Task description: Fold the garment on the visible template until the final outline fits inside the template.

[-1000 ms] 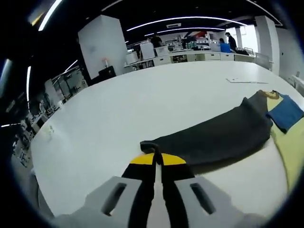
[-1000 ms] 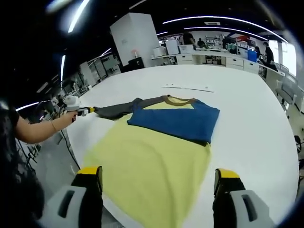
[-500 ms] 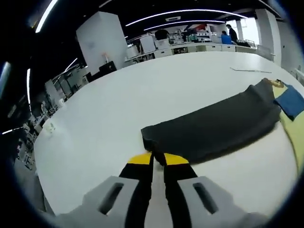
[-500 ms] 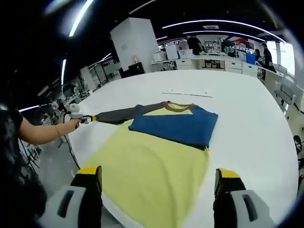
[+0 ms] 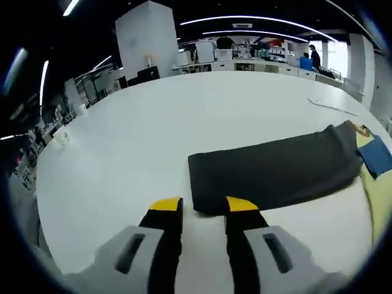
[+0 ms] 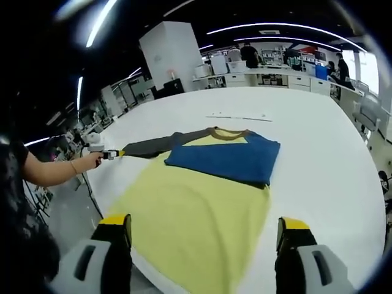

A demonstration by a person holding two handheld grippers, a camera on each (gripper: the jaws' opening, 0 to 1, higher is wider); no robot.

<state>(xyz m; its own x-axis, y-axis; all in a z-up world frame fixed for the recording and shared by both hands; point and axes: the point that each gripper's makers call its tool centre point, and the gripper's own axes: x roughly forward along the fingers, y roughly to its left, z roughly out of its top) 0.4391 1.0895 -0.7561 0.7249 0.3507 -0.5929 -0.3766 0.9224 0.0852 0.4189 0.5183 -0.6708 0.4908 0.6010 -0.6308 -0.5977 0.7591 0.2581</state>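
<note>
The garment, a yellow long-sleeved shirt with a brown collar [image 6: 202,208], lay flat on the large white worktop [image 6: 318,165]. Its blue sleeve [image 6: 223,159] was folded across the chest, and its dark grey sleeve [image 6: 156,146] stretched straight out toward the worktop's left edge in the right gripper view. The shirt's hem reached close to the near edge of the worktop, just ahead of the right gripper [image 6: 205,236], whose yellow-tipped jaws stood wide apart and released, holding nothing.

In the left gripper view, the grey sleeve [image 5: 275,174] lay flat and straight, its cuff end just in front of the left gripper [image 5: 204,207]. That gripper's jaws were parted with a clear gap between them, and the cuff edge sat at the tips, not pinched. In the right gripper view the left gripper [image 6: 101,153] appeared small, held in a person's hand [image 6: 92,160] at the sleeve's end, near the worktop's left edge.

Wide bare white surface lay beyond the collar and to the right of the shirt. A thin pale strip [image 6: 240,117] rested on the worktop well beyond the collar. Desks and a few people stood in the far background.
</note>
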